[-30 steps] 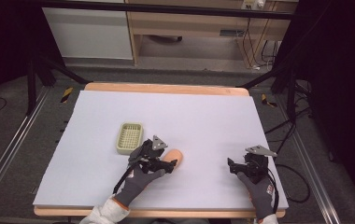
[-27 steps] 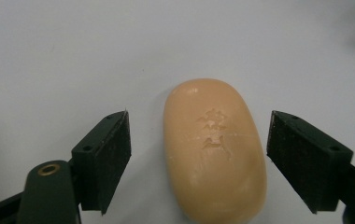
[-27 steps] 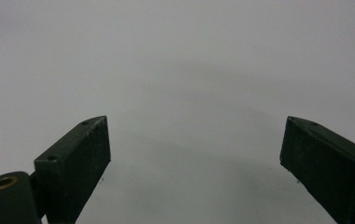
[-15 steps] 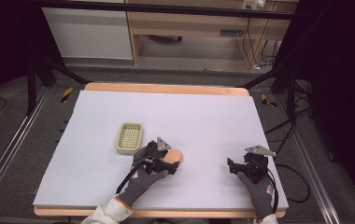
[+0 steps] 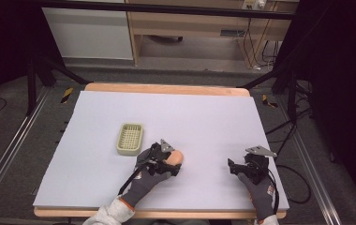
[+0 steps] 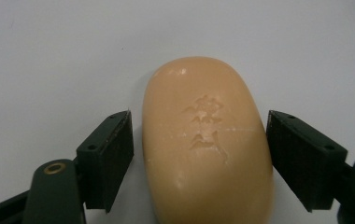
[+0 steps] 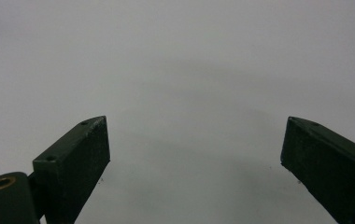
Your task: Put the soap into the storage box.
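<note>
The counter is flat and pale. A soap bar lies on it between the spread jaws of the left gripper, not squeezed yet. The soap dish nearby waits empty. The right gripper rests open, well apart.

Left gripper & right gripper: black jaws w/ screw holes, brass rivets; grey plates, black cables; grey gloves, white sleeve.

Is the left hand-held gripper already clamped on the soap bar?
No: in the left gripper view the soap bar lies between the left hand-held gripper, with a sliver of table showing beside each jaw.
</note>
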